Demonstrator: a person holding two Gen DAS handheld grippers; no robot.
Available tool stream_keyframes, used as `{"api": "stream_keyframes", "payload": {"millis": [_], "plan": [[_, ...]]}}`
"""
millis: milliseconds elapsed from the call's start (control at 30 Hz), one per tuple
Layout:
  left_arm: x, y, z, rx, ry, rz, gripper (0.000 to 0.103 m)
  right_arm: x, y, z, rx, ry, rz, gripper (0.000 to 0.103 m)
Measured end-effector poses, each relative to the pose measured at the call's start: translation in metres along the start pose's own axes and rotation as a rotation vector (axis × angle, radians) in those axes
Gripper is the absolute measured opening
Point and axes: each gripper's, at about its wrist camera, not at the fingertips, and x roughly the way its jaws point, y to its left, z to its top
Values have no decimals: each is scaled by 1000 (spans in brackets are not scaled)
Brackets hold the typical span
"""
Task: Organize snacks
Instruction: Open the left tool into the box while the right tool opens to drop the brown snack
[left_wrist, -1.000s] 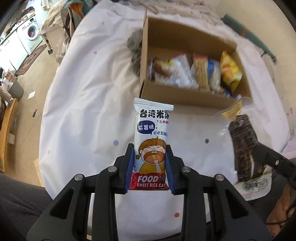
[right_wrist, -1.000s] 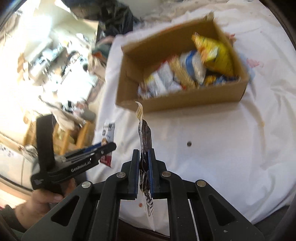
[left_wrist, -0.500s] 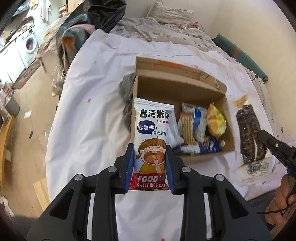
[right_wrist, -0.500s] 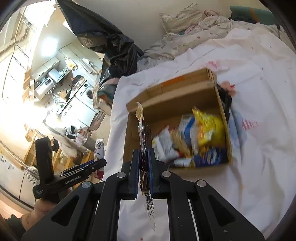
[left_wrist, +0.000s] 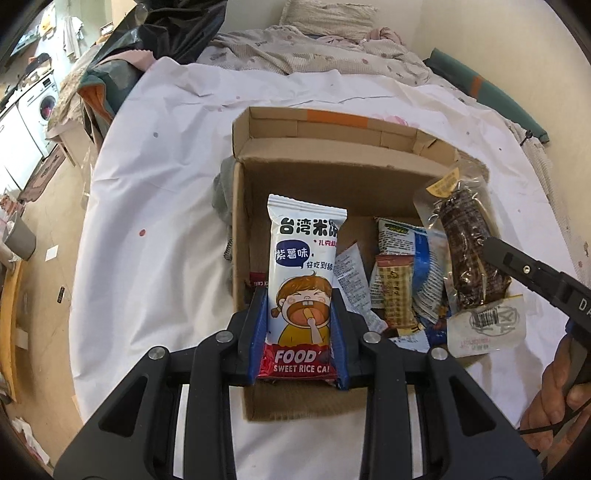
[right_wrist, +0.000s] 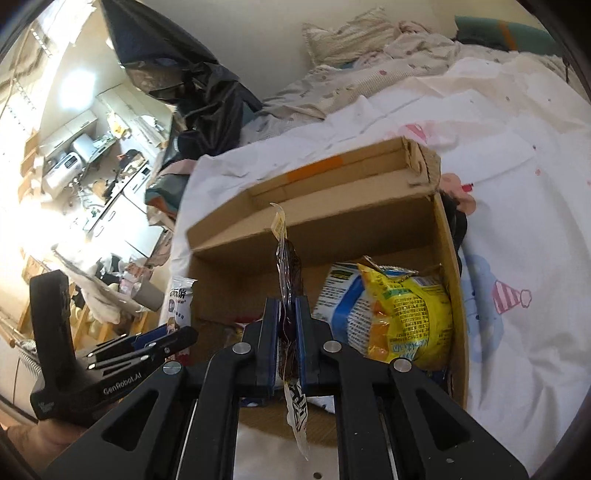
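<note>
Now both claws hover over cardboard box (left_wrist: 332, 173) at frame centre. Left gripper (left_wrist: 298, 328) pinches rice cake pack (left_wrist: 304, 266) by lower end — long axis runs up frame, above box's bare left half. Right gripper (right_wrist: 287, 332) pinches dark snack pack (right_wrist: 289, 266) edge-on, above box middle, just left of yellow bag (right_wrist: 406, 314). Judgement: left nearer free space — likely drops first.

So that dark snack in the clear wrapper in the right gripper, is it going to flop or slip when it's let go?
The dark snack pack probably keeps its shape: it stands upright above the right gripper without drooping. Its glossy film looks slippery, so it may slide off the packets in the cardboard box. The empty wrapper end hanging below seems limp.
</note>
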Motion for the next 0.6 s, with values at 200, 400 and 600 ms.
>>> {"api": "stream_keyframes", "payload": {"millis": [200, 400, 600], "plan": [[10, -4, 1, 1, -3, 4, 27, 22, 1, -2, -13, 48, -29, 10], [14, -13, 0, 27, -3, -3, 28, 31, -2, -6, -13, 88, -55, 10], [17, -14, -1, 24, 0, 4, 28, 31, -1, -6, -23, 98, -60, 10]]}}
